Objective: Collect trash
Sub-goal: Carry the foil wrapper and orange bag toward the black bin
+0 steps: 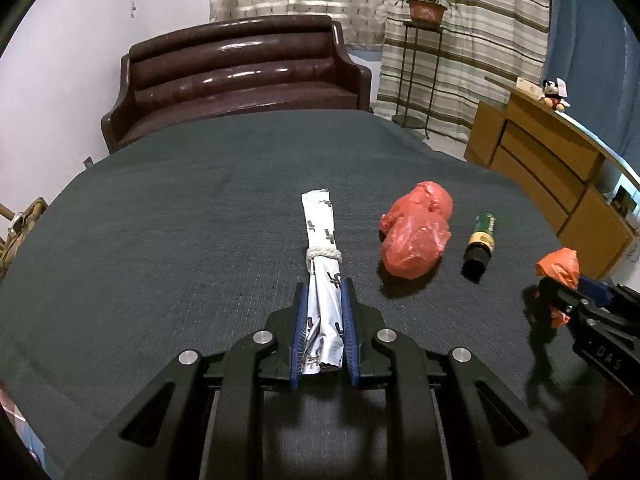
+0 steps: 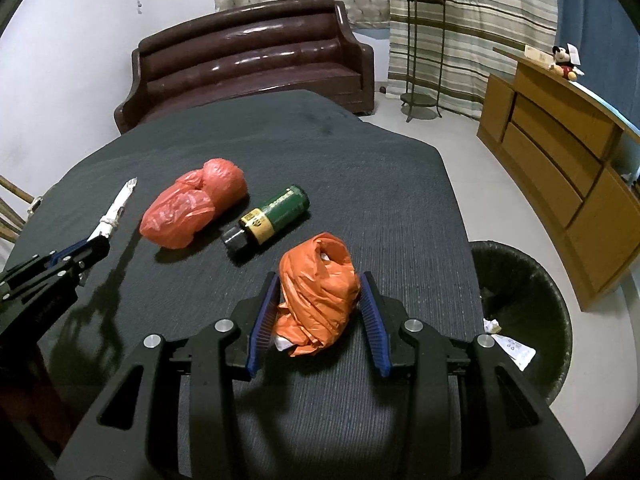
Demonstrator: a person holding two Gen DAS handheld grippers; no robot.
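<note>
Trash spread across dark grey tablecloth point(image 2: 360, 168). At 9 o'clock, rolled white wrapper point(image 1: 322, 276) tied with string, clamped in left gripper point(image 1: 323, 328). Toward centre, red plastic bag point(image 2: 192, 208) lying beside green bottle point(image 2: 266, 220). At 6 o'clock, orange plastic bag point(image 2: 318, 292) squeezed between right gripper point(image 2: 318, 312) pads. At 3 o'clock, black bin point(image 2: 528, 312) on pale floor. Beyond, at 12 o'clock, brown sofa point(image 2: 256, 56), striped curtains, wooden cabinet point(image 2: 560, 152).

Both views are taken from just behind the fingers, close above the dark tabletop point(image 1: 160, 220) and aimed toward the brown sofa point(image 1: 240, 68). The red bag point(image 1: 416, 236), green bottle point(image 2: 268, 218) and sofa are shared; the bin point(image 2: 524, 304) is seen only from the right wrist.
</note>
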